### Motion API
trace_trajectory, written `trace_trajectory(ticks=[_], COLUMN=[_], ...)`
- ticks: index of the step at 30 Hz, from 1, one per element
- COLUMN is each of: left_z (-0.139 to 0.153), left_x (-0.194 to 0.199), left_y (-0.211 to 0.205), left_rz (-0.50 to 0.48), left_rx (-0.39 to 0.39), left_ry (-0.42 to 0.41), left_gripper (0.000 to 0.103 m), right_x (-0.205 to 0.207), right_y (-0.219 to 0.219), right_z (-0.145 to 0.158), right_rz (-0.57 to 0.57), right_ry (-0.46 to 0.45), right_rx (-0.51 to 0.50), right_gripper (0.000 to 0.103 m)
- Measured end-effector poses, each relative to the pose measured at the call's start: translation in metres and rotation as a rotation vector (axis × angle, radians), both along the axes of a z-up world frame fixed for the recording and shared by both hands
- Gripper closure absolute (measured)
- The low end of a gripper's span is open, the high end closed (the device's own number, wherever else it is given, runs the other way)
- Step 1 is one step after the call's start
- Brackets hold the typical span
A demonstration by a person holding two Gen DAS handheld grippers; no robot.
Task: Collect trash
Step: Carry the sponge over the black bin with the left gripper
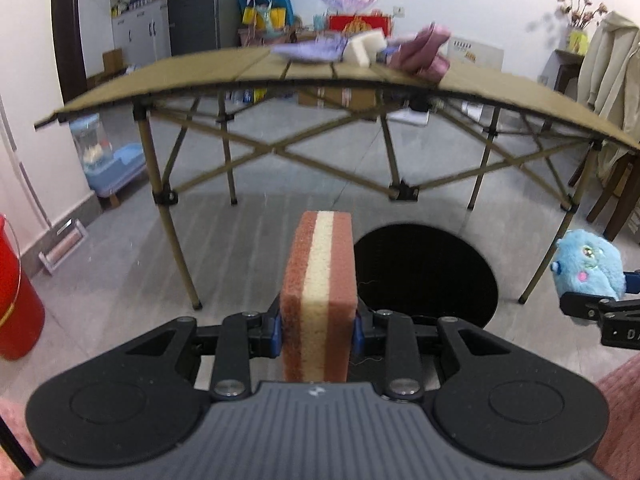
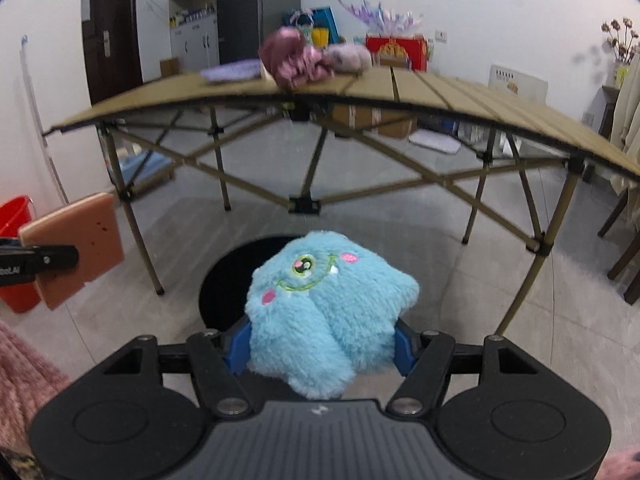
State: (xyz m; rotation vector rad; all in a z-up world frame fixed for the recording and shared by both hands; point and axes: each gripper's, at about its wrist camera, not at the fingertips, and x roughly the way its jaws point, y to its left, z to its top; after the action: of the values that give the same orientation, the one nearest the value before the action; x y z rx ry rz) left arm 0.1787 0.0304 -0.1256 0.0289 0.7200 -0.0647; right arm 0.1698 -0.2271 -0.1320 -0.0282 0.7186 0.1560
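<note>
Grey floor tiles are lying under a folding table (image 1: 240, 68), with a black bin (image 1: 428, 272) below. The left gripper (image 1: 318, 326) is squeezing a sponge (image 1: 318, 292) beside the bin, and the right gripper (image 2: 320, 344) is squeezing a blue fluffy toy (image 2: 324, 312) over it.

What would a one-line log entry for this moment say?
left tongs: holding sponge | right tongs: holding blue plush toy | black bin: on floor below both | table: items left
</note>
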Motion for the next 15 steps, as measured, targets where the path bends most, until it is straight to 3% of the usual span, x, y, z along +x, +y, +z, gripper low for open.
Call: trace_trajectory(ticks=[9,15], left_z=[-0.017,-0.027], left_x=[0.013,0.024], left_y=[0.004,0.007], left_rz=[0.025,0.048], left_rx=[0.008,0.017], left_ry=[0.076,0.143], left_gripper=[0.073,0.073], right_x=[0.015,0.021], right_y=[-0.015,-0.027], right_z=[-0.033,-0.043], right_rz=[-0.064,-0.111], right_ry=[0.137,0.176], right_rx=[0.0,0.013], right_gripper=[0.037,0.037])
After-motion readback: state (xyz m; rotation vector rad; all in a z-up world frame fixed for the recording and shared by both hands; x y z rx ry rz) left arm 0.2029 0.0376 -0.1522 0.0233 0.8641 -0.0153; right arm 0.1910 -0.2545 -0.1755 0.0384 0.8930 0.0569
